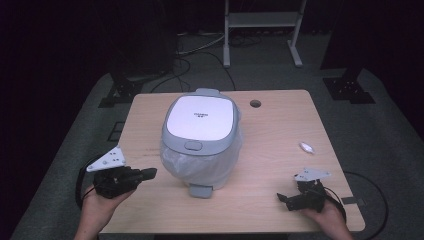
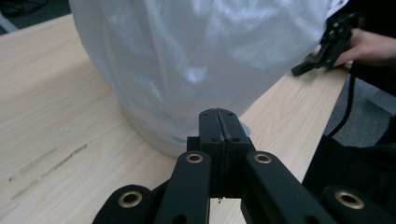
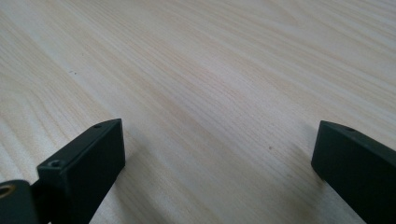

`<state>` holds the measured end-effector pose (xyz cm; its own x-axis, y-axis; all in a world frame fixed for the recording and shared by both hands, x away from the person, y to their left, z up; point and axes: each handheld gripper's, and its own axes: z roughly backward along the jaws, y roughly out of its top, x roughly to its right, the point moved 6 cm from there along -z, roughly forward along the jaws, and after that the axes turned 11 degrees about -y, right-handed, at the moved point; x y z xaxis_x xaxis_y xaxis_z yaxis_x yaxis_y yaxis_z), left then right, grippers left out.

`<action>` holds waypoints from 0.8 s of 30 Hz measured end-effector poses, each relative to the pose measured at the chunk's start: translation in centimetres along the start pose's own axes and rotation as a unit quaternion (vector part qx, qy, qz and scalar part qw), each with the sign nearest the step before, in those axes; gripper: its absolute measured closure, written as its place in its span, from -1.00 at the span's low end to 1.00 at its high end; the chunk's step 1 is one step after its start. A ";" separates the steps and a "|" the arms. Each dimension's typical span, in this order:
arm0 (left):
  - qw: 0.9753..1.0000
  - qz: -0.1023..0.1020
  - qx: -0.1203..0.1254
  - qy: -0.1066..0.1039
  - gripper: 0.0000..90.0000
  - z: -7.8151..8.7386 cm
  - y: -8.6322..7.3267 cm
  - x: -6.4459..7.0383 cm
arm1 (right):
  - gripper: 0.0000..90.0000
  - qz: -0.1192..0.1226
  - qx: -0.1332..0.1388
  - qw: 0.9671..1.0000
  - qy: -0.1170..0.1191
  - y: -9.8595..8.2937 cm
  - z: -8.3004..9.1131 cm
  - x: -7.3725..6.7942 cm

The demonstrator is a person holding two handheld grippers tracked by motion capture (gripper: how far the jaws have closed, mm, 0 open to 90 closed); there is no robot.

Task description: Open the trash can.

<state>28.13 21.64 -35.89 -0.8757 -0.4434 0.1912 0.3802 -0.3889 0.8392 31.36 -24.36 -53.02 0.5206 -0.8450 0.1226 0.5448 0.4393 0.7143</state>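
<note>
A white and grey rice cooker (image 1: pixel 200 135) stands in the middle of the wooden table (image 1: pixel 280 130), its lid down and its body wrapped in a clear plastic bag (image 1: pixel 200 167). A grey tab (image 1: pixel 201 190) sticks out at its front base. My left gripper (image 1: pixel 150 173) is held at the table's front left, shut with nothing between its fingers, pointing at the bag (image 2: pixel 201 56). In its own view the left gripper (image 2: pixel 218 116) sits a short way from the bag's lower side. My right gripper (image 1: pixel 284 200) rests at the front right, open over bare wood (image 3: pixel 210 70).
A small white scrap (image 1: pixel 306 147) lies on the table's right side, beyond the right gripper. A round cable hole (image 1: pixel 255 104) is at the far edge. A white metal stand (image 1: pixel 260 20) and cables are on the floor behind the table.
</note>
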 end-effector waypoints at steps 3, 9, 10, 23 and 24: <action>1.000 -0.004 0.005 -0.007 1.00 0.4 1.1 0.3 | -0.96 0.000 0.000 1.000 0.000 0.0 0.0 0.0; 1.000 -0.017 0.017 -0.014 1.00 1.0 2.8 0.7 | -0.96 0.000 0.000 1.000 0.000 0.0 0.0 0.0; 1.000 -0.017 0.017 -0.014 1.00 1.0 2.8 0.7 | -0.96 0.000 0.000 1.000 0.000 0.0 0.0 0.0; 0.998 -0.032 0.030 -0.036 1.00 1.3 5.3 1.5 | -0.96 0.000 0.000 1.000 0.000 0.0 0.0 0.0; 0.998 -0.035 0.031 -0.038 1.00 1.3 5.6 1.6 | -0.96 0.000 0.000 1.000 0.000 0.0 0.0 0.0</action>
<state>28.44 19.76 -30.24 -0.9203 -0.3531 0.1683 0.3009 -0.3640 0.8815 31.36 -24.35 -53.02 0.5204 -0.8452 0.1218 0.5447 0.4384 0.7149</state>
